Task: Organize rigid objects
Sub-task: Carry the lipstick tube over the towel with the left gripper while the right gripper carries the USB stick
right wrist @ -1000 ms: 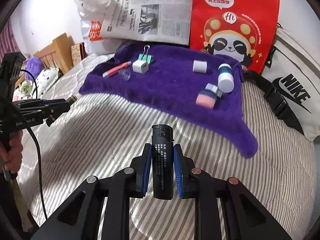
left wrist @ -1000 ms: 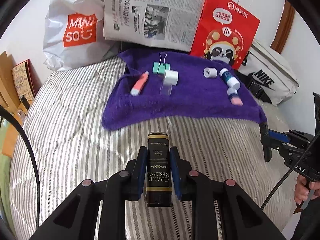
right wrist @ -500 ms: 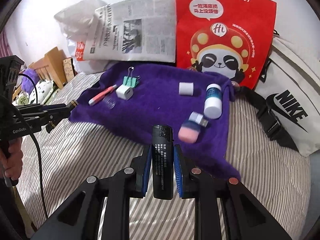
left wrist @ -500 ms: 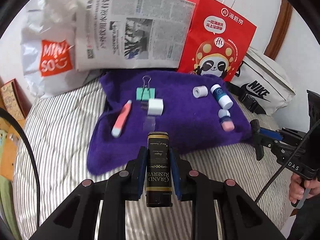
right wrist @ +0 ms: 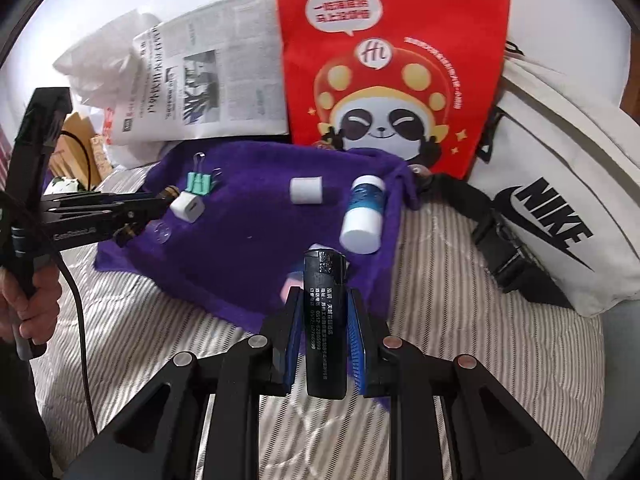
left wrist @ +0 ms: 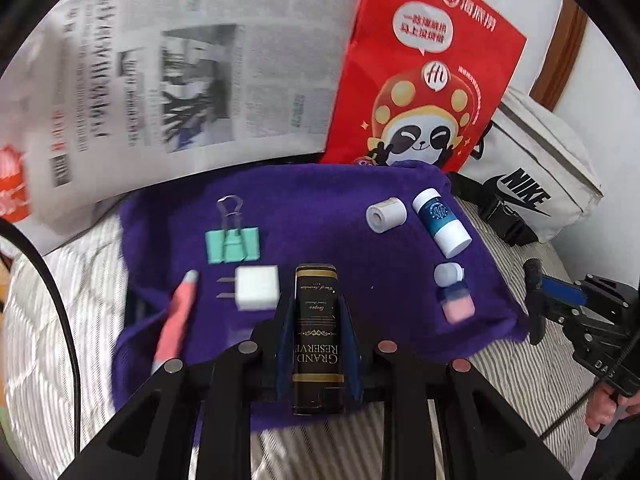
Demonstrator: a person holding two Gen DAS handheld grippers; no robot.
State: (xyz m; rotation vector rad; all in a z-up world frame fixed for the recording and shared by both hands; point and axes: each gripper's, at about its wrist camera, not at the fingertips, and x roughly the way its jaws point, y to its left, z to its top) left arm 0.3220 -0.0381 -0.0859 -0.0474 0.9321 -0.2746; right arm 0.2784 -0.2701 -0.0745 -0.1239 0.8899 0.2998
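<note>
A: Your left gripper [left wrist: 316, 320] is clamped on the gold-trimmed lighter [left wrist: 317, 336], pads tight on both its sides, top end sticking out ahead of the fingers.

B: And it hangs over the purple towel [left wrist: 320, 200]. Just off your left fingertip lies the white charger [left wrist: 257, 288], prongs pointing left. Beyond that, the green clip [left wrist: 233, 245]. Further left, the pink pen [left wrist: 176, 316], a bit blurred.

A: Ahead and to your right: the white roll [left wrist: 386, 215], the blue-label bottle [left wrist: 441, 222], and nearer, the pink eraser [left wrist: 459, 306] beside a small white cap [left wrist: 448, 274].

B: Now your right gripper [right wrist: 324, 320]. Closed on the black lighter [right wrist: 325, 320], held upright between the blue pads, over the towel's near edge [right wrist: 248, 312].

A: The bottle [right wrist: 363, 216] lies just ahead of your right fingertips. The roll [right wrist: 306, 190] sits further out, to the left.

B: Behind the towel stand the red bag [right wrist: 392, 60] and the newspaper [right wrist: 216, 88].
</note>
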